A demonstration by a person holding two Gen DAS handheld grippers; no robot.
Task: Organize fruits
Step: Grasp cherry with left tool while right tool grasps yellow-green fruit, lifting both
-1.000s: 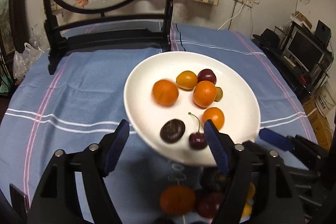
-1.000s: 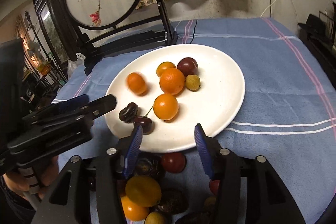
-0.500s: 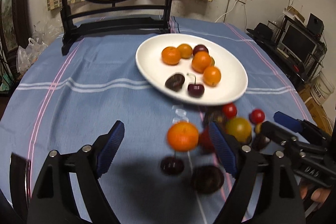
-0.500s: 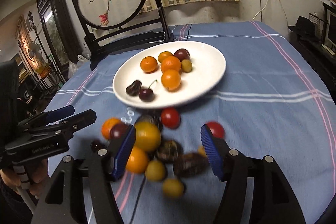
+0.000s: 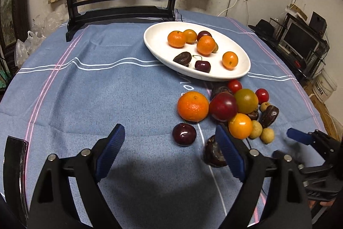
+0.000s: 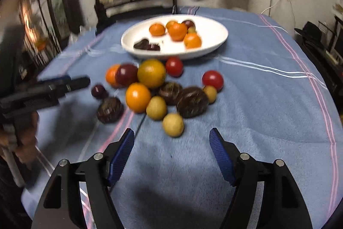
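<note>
White oval ceramic plate (image 5: 240,73) on blue cloth, toward 1 o'clock in left wrist view; holds three small oranges (image 5: 205,45), yellow-orange fruit, dark plum, stemmed dark cherry (image 5: 202,66), brown wrinkled date. Loose fruit pile (image 6: 151,87) just below plate at 4 o'clock: large orange mandarin (image 5: 193,106), red plum, red cherry tomatoes, pale yellow longans, dark dates, touching in cluster.

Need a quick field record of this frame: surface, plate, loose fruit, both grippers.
surface: blue striped tablecloth
plate: white plate, holds oranges, a cherry and dark fruits
loose fruit: pile on the cloth in front of the plate, including a large orange and a dark cherry
left gripper: open, empty, jaws just been opening
right gripper: open, empty, jaws just been opening
</note>
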